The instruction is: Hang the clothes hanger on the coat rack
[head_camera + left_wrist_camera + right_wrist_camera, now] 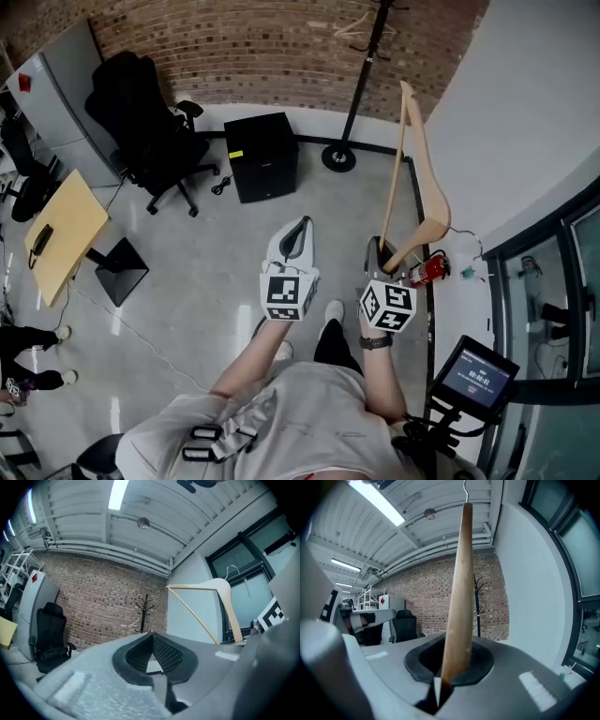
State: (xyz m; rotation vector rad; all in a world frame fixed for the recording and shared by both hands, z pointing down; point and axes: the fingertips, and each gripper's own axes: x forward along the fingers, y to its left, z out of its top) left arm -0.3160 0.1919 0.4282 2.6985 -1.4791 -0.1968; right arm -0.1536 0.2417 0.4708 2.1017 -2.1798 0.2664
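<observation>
The right gripper (379,248) was clamped narrow on the end of one arm of the wooden clothes hanger (424,173). The hanger rose from the jaws toward twelve o'clock in the head view, with its wire hook (465,489) uppermost in the right gripper view. The left gripper (298,227) sat just beside it at nine o'clock, jaws together with nothing between them, while the coat rack (364,75) stood well apart at twelve o'clock against the brick wall (234,47), a black cabinet (263,155) at eleven and a black office chair (150,122) at ten.
</observation>
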